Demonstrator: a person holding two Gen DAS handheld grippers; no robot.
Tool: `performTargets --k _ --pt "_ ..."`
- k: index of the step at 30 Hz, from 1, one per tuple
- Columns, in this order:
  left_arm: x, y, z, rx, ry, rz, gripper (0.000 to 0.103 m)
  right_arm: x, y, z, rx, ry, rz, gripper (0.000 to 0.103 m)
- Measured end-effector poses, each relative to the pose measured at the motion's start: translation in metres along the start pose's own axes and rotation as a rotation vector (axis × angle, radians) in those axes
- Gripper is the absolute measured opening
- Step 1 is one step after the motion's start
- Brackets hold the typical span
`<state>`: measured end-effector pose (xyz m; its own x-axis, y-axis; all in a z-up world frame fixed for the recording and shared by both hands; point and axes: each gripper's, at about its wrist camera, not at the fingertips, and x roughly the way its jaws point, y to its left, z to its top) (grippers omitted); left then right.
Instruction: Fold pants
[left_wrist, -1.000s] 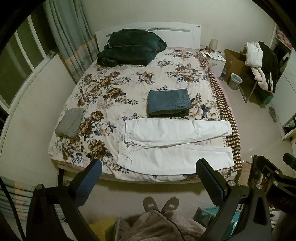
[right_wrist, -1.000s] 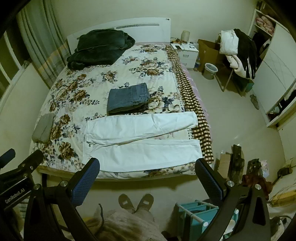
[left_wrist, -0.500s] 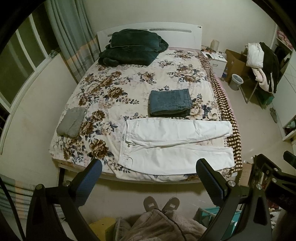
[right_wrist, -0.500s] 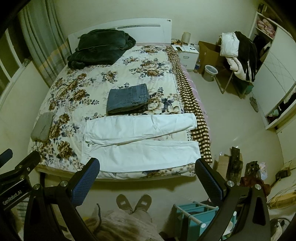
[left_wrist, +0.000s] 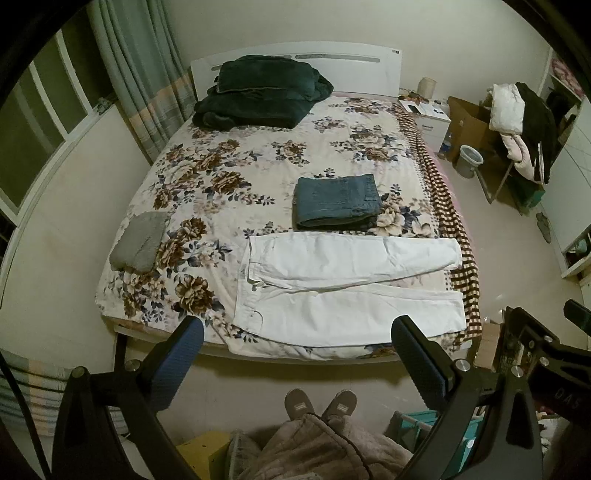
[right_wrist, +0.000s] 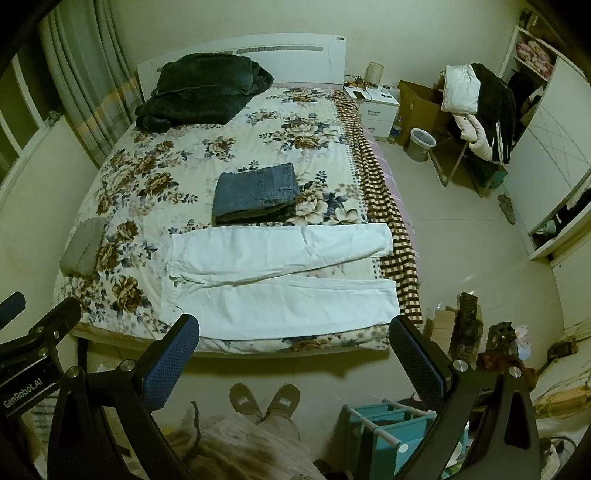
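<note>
White pants (left_wrist: 343, 288) lie flat along the near edge of the floral bed (left_wrist: 258, 162), waist at the left, both legs stretched to the right. They also show in the right wrist view (right_wrist: 280, 280). My left gripper (left_wrist: 297, 332) is open and empty, held high above the floor in front of the bed, well short of the pants. My right gripper (right_wrist: 293, 330) is open and empty at a similar height and distance.
Folded blue jeans (left_wrist: 336, 201) lie just behind the pants. A folded grey garment (left_wrist: 140, 245) sits at the bed's left edge. A dark green blanket (left_wrist: 258, 92) is by the headboard. A teal rack (right_wrist: 384, 428) stands on the floor at right.
Both grippers have drifted slightly; the bed sits a little lower in the left wrist view and a little higher in the right. The pants have not moved.
</note>
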<state>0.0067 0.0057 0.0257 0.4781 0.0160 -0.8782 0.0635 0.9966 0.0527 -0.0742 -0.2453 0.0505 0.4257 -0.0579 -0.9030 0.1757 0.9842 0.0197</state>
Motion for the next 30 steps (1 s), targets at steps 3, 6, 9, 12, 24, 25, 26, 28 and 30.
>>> performTargets --k 3,6,9,12,24,25,26,28,30 --pt "0.0004 -0.0006 0.0005 -0.001 0.002 -0.001 0.103 0.0000 0.0004 0.0002 -0.001 -0.001 -0.001 0.103" --pt "-0.0006 -0.0010 0.0009 -0.004 0.002 0.001 0.103 -0.0003 0.0005 -0.0005 -0.003 0.004 0.000 0.103" --pt "0.0001 -0.0015 0.0001 -0.001 0.003 0.001 0.103 -0.0001 0.0016 -0.0009 -0.004 0.003 0.000 0.103" --pt "0.0002 -0.0006 -0.0002 -0.001 0.003 0.000 0.103 0.0010 -0.0012 -0.0032 -0.010 0.005 -0.002 0.103" --pt "0.0008 0.0010 0.0000 -0.002 0.004 -0.003 0.103 0.0022 0.0014 -0.0020 -0.009 0.005 -0.007 0.103" --pt "0.0000 0.0015 0.0007 -0.002 0.004 -0.004 0.103 0.0020 0.0017 -0.0013 -0.010 0.006 -0.007 0.103" --pt "0.0016 0.0004 -0.0009 -0.001 0.004 -0.004 0.103 0.0019 0.0022 -0.0014 -0.010 0.007 -0.008 0.103" --pt "0.0019 0.0003 -0.0010 -0.002 0.005 -0.003 0.103 0.0018 0.0033 0.0003 -0.012 0.008 -0.010 0.103" --pt "0.0009 0.0008 -0.0002 -0.003 0.005 -0.005 0.103 0.0018 0.0016 -0.0023 -0.007 0.009 -0.009 0.103"
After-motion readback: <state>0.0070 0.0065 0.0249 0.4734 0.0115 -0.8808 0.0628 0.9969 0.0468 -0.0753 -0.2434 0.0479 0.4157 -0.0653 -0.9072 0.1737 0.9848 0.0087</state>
